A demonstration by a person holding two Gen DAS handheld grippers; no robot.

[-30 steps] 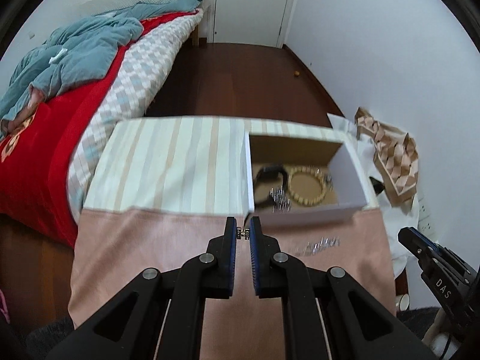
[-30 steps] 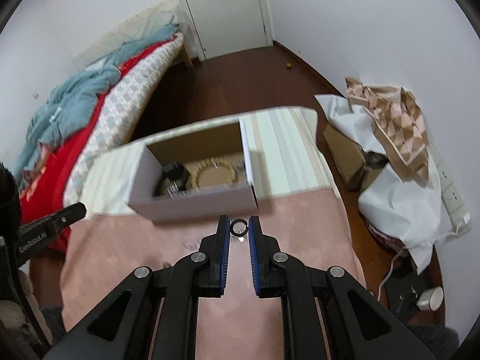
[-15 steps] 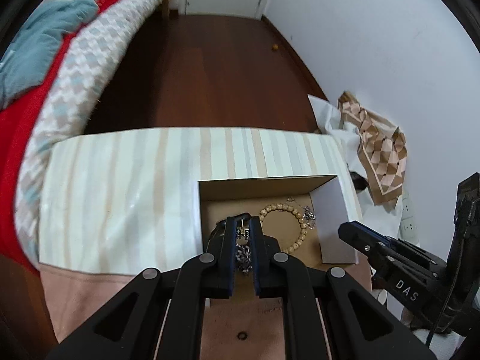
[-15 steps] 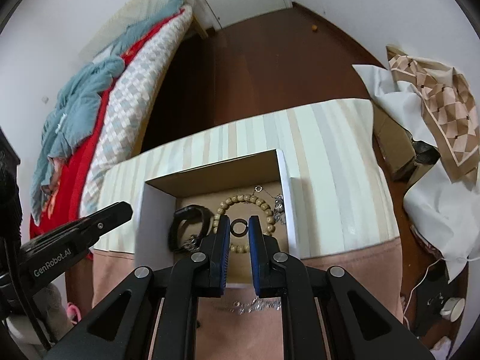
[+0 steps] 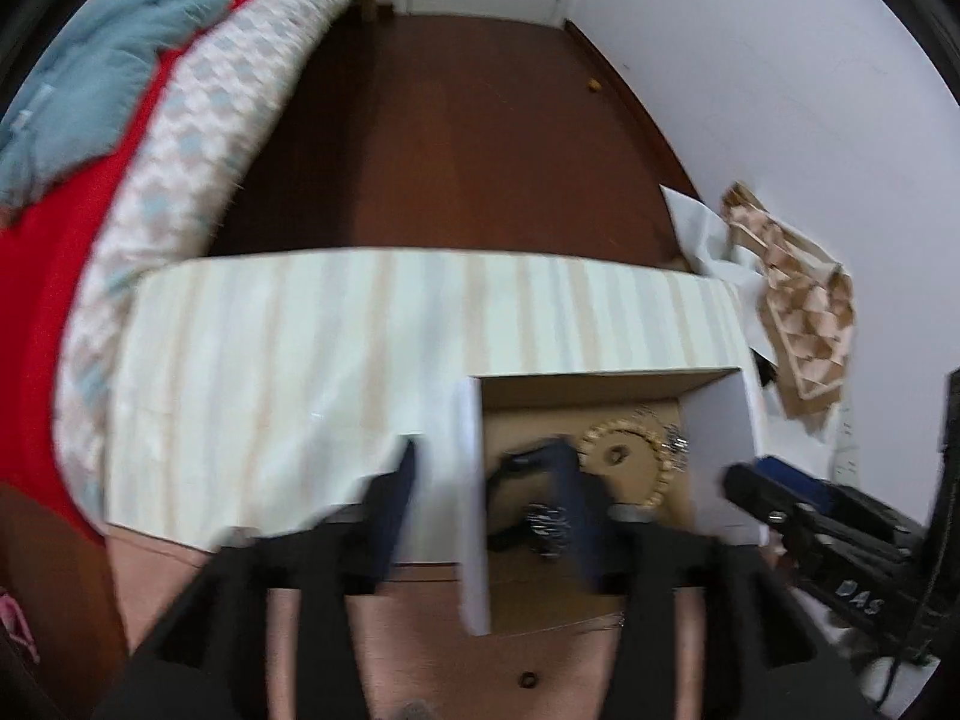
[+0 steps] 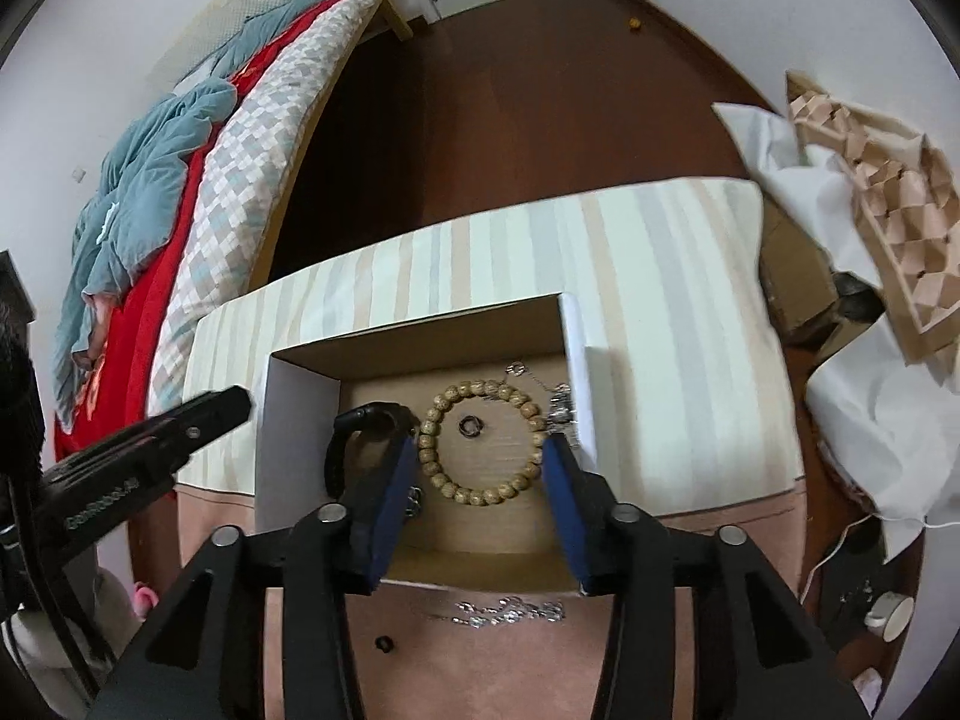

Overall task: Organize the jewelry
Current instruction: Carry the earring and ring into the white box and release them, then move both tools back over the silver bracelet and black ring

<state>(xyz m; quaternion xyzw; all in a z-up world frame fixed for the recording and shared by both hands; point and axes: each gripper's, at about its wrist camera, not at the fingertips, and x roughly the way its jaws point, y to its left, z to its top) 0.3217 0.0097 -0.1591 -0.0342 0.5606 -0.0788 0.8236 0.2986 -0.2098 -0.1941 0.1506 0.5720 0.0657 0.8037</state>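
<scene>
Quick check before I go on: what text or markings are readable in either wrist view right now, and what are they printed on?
"DAS" – white letters on the black body of the right tongs, seen in the left wrist view.
White lettering on the black arm of the left tongs, seen in the right wrist view – too blurred to read.
No readable text on the cardboard box, the bead bracelet or the ring.

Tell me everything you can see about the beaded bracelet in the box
The bracelet is a closed loop of round, tan, speckled beads that look wooden. It lies flat on the brown cardboard floor of the open white box. A small dark ring sits inside the loop, apart from the beads. Silver jewelry lies against its right side, and a black band lies to its left. Neither hand-held gripper touches it.
</scene>
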